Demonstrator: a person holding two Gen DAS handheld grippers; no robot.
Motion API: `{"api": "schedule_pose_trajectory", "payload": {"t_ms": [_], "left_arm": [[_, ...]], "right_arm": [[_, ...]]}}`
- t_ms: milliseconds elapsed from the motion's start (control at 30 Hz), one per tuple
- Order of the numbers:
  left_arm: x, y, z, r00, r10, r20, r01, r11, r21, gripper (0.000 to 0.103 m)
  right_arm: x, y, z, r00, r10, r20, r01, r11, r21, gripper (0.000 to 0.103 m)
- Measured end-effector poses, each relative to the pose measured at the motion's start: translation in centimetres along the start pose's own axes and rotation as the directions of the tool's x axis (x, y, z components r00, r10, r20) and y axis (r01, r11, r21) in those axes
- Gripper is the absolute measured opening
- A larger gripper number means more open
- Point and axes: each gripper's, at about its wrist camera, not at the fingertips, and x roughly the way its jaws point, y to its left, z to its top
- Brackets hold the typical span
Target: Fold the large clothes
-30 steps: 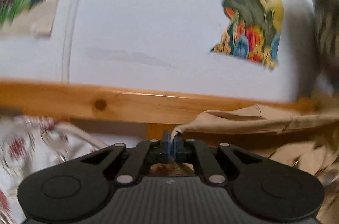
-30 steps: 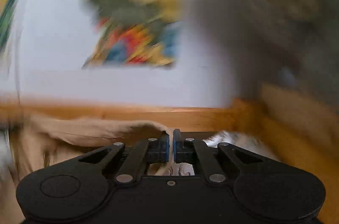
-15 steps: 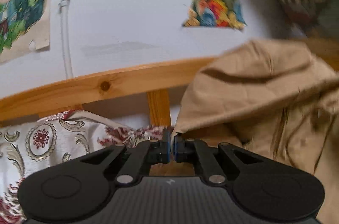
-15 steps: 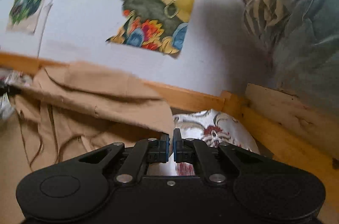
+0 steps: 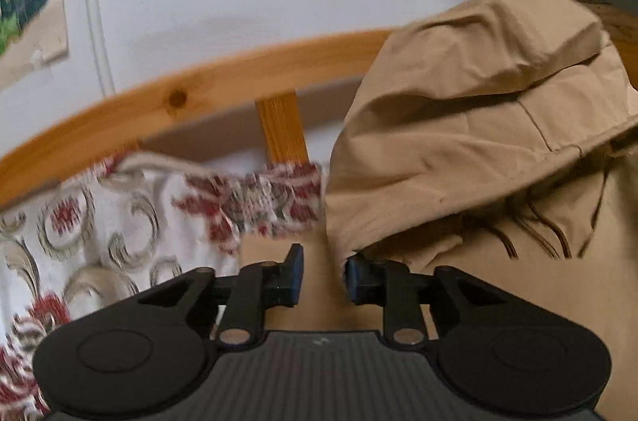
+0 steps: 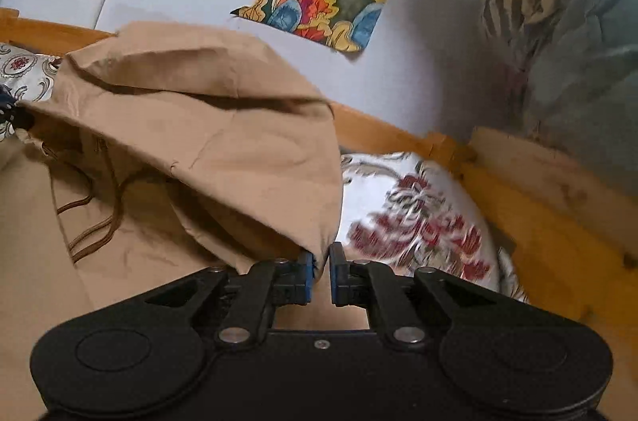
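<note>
Both grippers have just been opening: left gripper [image 5: 322, 275] released beside the tan garment's [image 5: 470, 150] corner, right gripper [image 6: 321, 271] barely parted at its [image 6: 207, 150] edge.

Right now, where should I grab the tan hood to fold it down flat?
Grip the hood at its two lower front corners, coming from the near side. It stands puffed up, and those corners hang just ahead of the left gripper and right gripper, whose jaws have just been opening.

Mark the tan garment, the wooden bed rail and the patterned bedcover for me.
tan garment [image 5: 458, 126]: left wrist view, folded-over upper layer.
wooden bed rail [image 5: 175, 102]: left wrist view, near the knot.
patterned bedcover [image 6: 414, 217]: right wrist view, red floral patch.
</note>
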Motion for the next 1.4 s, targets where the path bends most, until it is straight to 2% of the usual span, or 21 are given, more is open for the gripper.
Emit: {"api": "schedule_pose_trajectory", "payload": {"t_ms": [100,233,300,367,467,600,667,700,767,800,867,933,1000,1067,1100,1133,1233,1267,1300,1333,1400], "left_arm": [[-1.1,0.6,-1.1,0.997,-0.051,-0.050,0.050,0.998,-0.032,0.077],[-4.8,1.9,-4.2,0.976,-0.199,-0.092,0.176,0.961,-0.213,0.078],[-7.4,2.2,-5.5,0.963,-0.264,-0.051,0.233,0.915,-0.328,0.078],[-8.9,1.5,-5.9,0.947,-0.320,0.011,0.302,0.883,-0.360,0.078],[-8.1,-1.1,-5.2,0.912,-0.411,-0.004,0.391,0.872,-0.296,0.078],[-5.9,-2.6,-5.2,0.844,-0.535,-0.014,0.492,0.785,-0.377,0.078],[-4.8,-2.6,-5.7,0.832,-0.554,-0.027,0.493,0.762,-0.420,0.079],[-4.4,-2.8,-5.9,0.835,-0.548,-0.043,0.484,0.770,-0.414,0.078],[-3.7,-3.2,-6.0,0.839,-0.541,-0.059,0.477,0.784,-0.398,0.076],[-3.5,-3.0,-5.8,0.834,-0.548,-0.056,0.482,0.775,-0.408,0.073],[-3.5,-2.8,-5.2,0.808,-0.589,-0.019,0.527,0.737,-0.423,0.067],[-4.3,-2.8,-4.0,0.797,-0.604,0.015,0.557,0.723,-0.408,0.064],[-5.0,-2.7,-2.5,0.787,-0.613,0.066,0.586,0.711,-0.390,0.064],[-4.9,-2.5,-1.0,0.778,-0.622,0.083,0.601,0.701,-0.383,0.064],[-4.7,-2.4,-0.4,0.776,-0.625,0.085,0.605,0.698,-0.384,0.064],[-4.6,-2.3,0.0,0.774,-0.627,0.086,0.606,0.696,-0.384,0.064],[-4.2,-2.7,1.0,0.785,-0.615,0.075,0.597,0.718,-0.357,0.064],[-4.2,-2.9,1.3,0.790,-0.610,0.066,0.591,0.727,-0.350,0.064],[-4.1,-3.1,1.4,0.796,-0.603,0.050,0.581,0.738,-0.342,0.064],[-4.1,-3.3,1.6,0.803,-0.595,0.039,0.571,0.748,-0.338,0.064],[-4.2,-3.5,1.6,0.805,-0.593,0.030,0.566,0.750,-0.344,0.064]], "right_arm": [[0.0,0.2,-0.5,1.000,-0.003,-0.019,0.004,1.000,0.029,0.007],[0.0,0.1,-0.7,0.999,0.008,-0.035,-0.006,0.999,0.048,0.007],[0.0,0.1,-0.7,0.999,0.009,-0.034,-0.007,0.999,0.050,0.007],[0.0,0.0,-0.7,0.999,0.013,-0.035,-0.011,0.999,0.052,0.007],[0.2,0.1,-0.6,0.999,0.017,-0.040,-0.016,0.999,0.045,0.007],[0.5,0.4,-0.5,0.998,0.020,-0.066,-0.018,0.999,0.040,0.009],[0.5,0.1,-0.6,0.996,0.022,-0.089,-0.019,0.999,0.043,0.024],[0.4,-0.1,-0.6,0.993,0.030,-0.110,-0.025,0.998,0.049,0.031],[0.0,-0.9,-0.8,0.990,0.038,-0.137,-0.029,0.998,0.062,0.054],[-0.3,-1.3,-0.9,0.987,0.041,-0.155,-0.031,0.997,0.066,0.057],[-1.3,-2.1,-1.2,0.980,0.056,-0.193,-0.041,0.996,0.078,0.068],[-2.8,-2.6,-1.4,0.972,0.064,-0.225,-0.044,0.995,0.094,0.076],[-4.5,-2.8,-1.5,0.967,0.080,-0.244,-0.050,0.991,0.127,0.079],[-6.9,-2.7,-1.1,0.961,0.170,-0.219,-0.124,0.969,0.212,0.079],[-7.9,-2.6,-0.8,0.950,0.247,-0.194,-0.193,0.947,0.258,0.079],[-8.6,-2.5,-0.5,0.923,0.345,-0.167,-0.280,0.904,0.323,0.079],[-8.6,-1.0,-1.1,0.772,0.628,-0.100,-0.472,0.671,0.572,0.081],[-8.3,-0.3,-1.6,0.747,0.660,-0.080,-0.470,0.609,0.639,0.083],[-7.8,0.2,-2.1,0.735,0.676,-0.060,-0.456,0.557,0.694,0.083],[-7.0,0.9,-3.1,0.721,0.693,-0.030,-0.425,0.476,0.770,0.083],[-6.0,1.8,-4.6,0.739,0.673,0.015,-0.336,0.349,0.875,0.084]]}}
